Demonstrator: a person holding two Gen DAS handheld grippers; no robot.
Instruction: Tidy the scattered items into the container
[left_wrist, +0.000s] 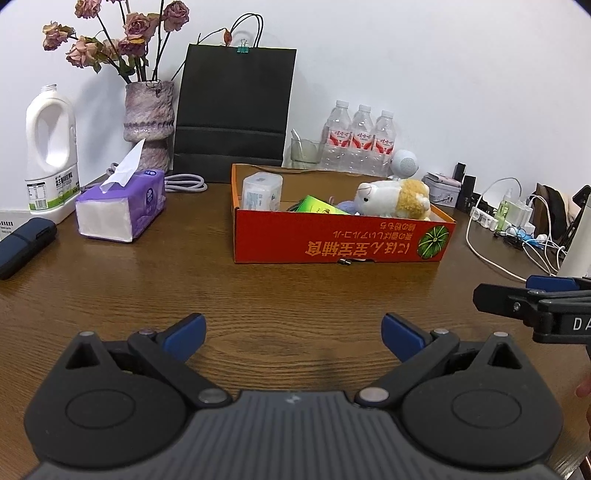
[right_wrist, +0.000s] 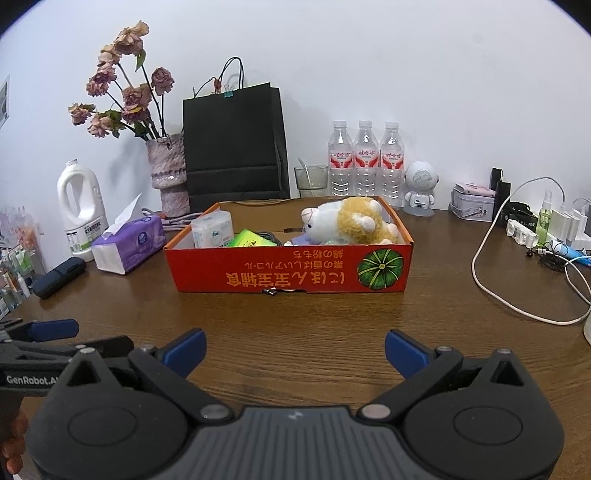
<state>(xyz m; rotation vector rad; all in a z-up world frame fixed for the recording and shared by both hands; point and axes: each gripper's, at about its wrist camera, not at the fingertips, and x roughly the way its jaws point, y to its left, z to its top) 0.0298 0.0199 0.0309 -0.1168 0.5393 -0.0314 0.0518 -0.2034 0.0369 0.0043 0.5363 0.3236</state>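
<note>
both tongs, left (left_wrist: 293, 338) and right (right_wrist: 294, 354), gape wide and empty over the counter (left_wrist: 147, 288); risk: nudging the box (right_wrist: 288, 266) or snagging the white cable (right_wrist: 487, 280) when reaching

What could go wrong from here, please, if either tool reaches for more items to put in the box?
1. The plush toy already bulges above the box rim; adding things beside it might tip it out.
2. The white cable loops across the table near the right tool and could snag.
3. The small metal piece against the box front may be missed.
</note>
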